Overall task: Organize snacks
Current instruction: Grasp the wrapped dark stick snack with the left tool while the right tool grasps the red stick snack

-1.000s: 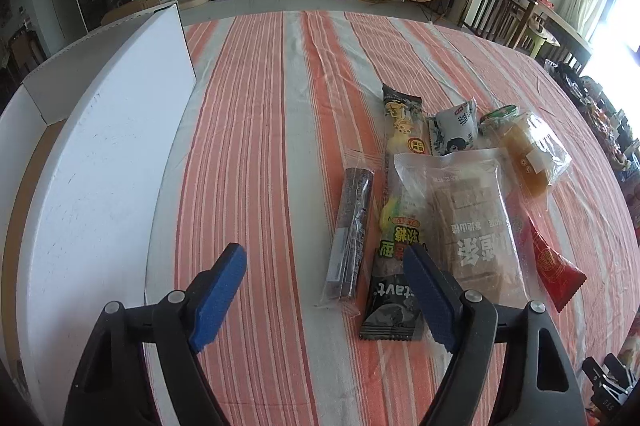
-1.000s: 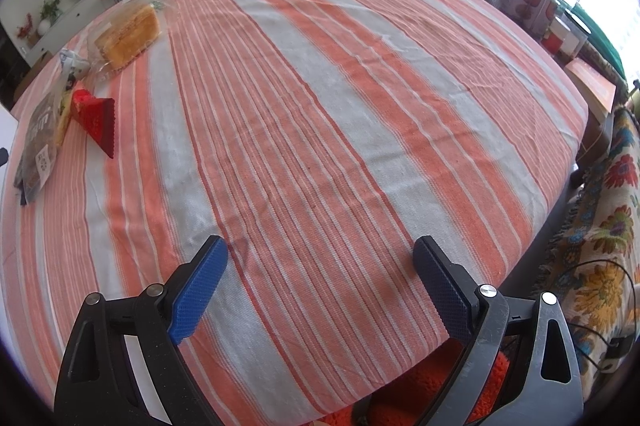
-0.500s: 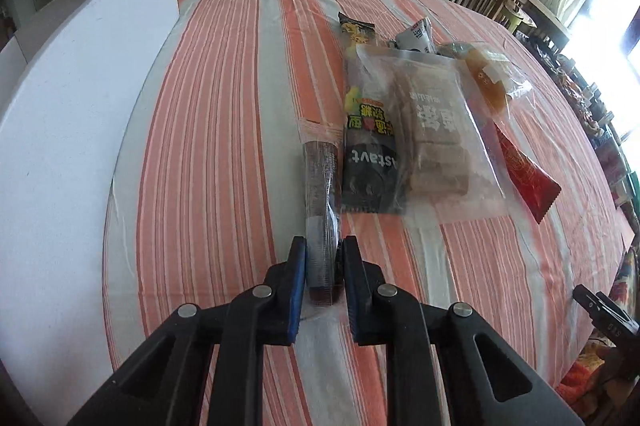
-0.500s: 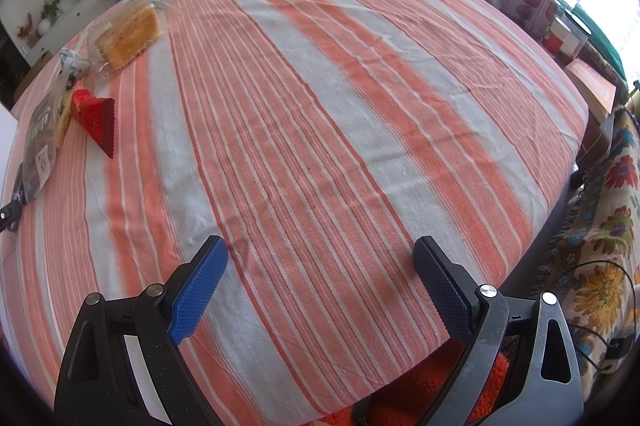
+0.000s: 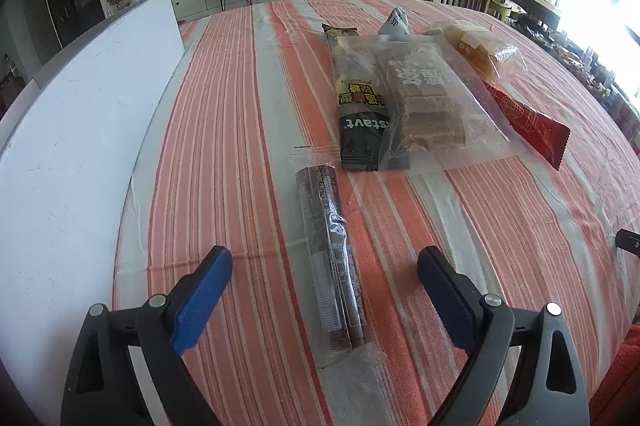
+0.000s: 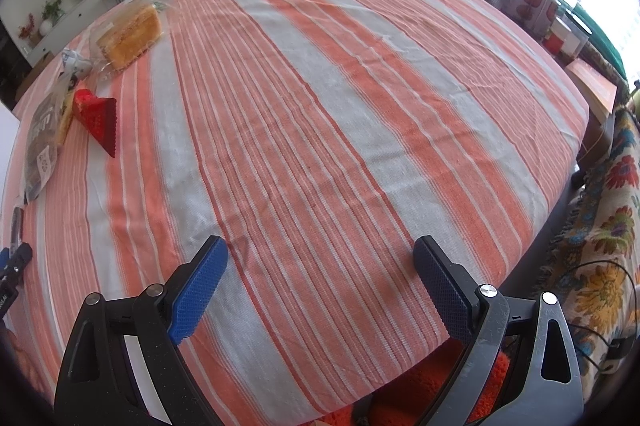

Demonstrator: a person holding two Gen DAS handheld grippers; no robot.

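Note:
In the left wrist view a long dark snack stick in a clear wrapper (image 5: 330, 246) lies on the striped tablecloth (image 5: 224, 146), its near end between the fingers of my open left gripper (image 5: 322, 280). Beyond it lie a black snack packet (image 5: 358, 106), a clear bag of brown biscuits (image 5: 424, 98), a red packet (image 5: 528, 124), a bag of yellow cake (image 5: 476, 46) and a small white packet (image 5: 394, 24). My right gripper (image 6: 320, 278) is open and empty over bare cloth. The cake (image 6: 128, 34) and the red packet (image 6: 98, 116) show at its far left.
A white board or box (image 5: 80, 130) stands along the table's left side. The table's near edge (image 6: 520, 266) drops to a floral-covered seat (image 6: 600, 246) at the right. Boxes and jars (image 6: 532, 6) crowd a far surface. The left gripper's tip (image 6: 12, 262) shows at the right view's left edge.
My left gripper was shut on the dark snack stick's near end half a second ago; now it is open and the stick lies on the cloth, closer to the table's near edge. The right gripper has not moved.

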